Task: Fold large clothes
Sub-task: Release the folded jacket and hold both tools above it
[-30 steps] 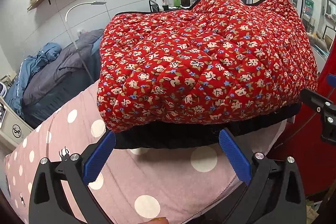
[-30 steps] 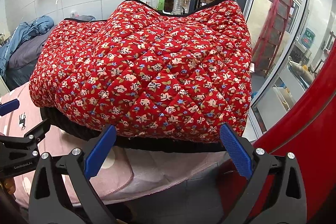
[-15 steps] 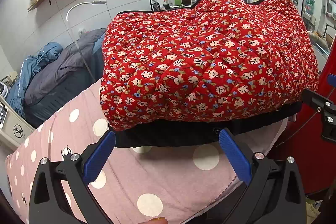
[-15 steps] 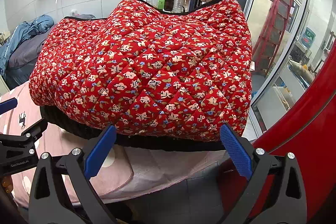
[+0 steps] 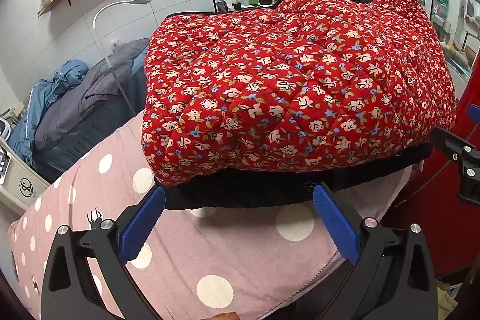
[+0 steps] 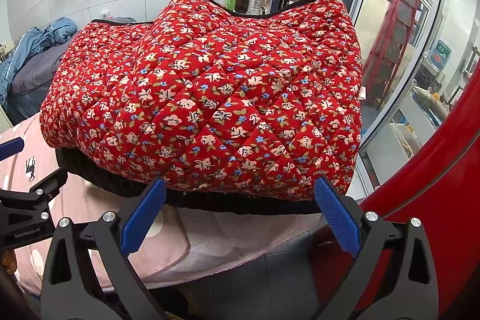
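Both the left gripper point(image 5: 238, 201) and right gripper point(image 6: 240, 194), fingers spread and empty, have edged slightly back from the folded red quilted jacket point(image 5: 294, 86), suggesting this fold is done.

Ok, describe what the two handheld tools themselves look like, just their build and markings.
Both match: the left tool and right tool have black, angular plastic frames with cut-out openings and silver screw heads at the joints. Each carries two blue fingers with a fine knurled texture. White "GenRobot.AI" lettering marks the left tool's side. No cables or sleeves are visible.
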Available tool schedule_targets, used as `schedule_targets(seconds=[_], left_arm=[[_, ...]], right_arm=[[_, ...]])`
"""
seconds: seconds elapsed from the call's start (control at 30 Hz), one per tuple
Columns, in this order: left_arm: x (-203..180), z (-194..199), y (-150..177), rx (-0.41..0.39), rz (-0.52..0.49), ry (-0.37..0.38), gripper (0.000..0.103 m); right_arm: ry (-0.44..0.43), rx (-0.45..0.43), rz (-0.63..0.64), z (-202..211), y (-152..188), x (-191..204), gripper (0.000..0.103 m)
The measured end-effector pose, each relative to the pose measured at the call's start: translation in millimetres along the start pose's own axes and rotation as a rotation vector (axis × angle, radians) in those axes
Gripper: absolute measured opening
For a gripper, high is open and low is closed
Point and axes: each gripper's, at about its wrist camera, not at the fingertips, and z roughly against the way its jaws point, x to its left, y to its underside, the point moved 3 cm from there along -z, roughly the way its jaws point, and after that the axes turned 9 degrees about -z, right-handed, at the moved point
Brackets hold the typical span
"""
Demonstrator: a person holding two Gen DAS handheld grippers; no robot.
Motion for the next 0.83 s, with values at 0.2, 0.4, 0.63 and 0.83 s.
schedule_targets(seconds=[0.2, 0.4, 0.63, 0.83], left_arm=[[0.5, 0.1, -0.1, 0.0, 0.001, 0.001, 0.097], [2.4, 1.0, -0.8, -0.03, 0.017, 0.009, 0.097], [-3.1, -0.1, -1.1, -0.014, -0.007, -0.006, 0.097], [-5.4, 3.0, 1.0, -0.012, -0.015, -0.005, 0.097]], right_arm=[[0.0, 0.003, 0.0, -1.1, -0.3, 0.2, 0.098], [0.001, 0.005, -0.001, -1.8, 1.2, 0.2, 0.097], [0.0, 0.01, -0.002, -4.4, 3.1, 0.7, 0.098], [0.004, 0.01, -0.005, -6.5, 6.8, -0.7, 0.098]])
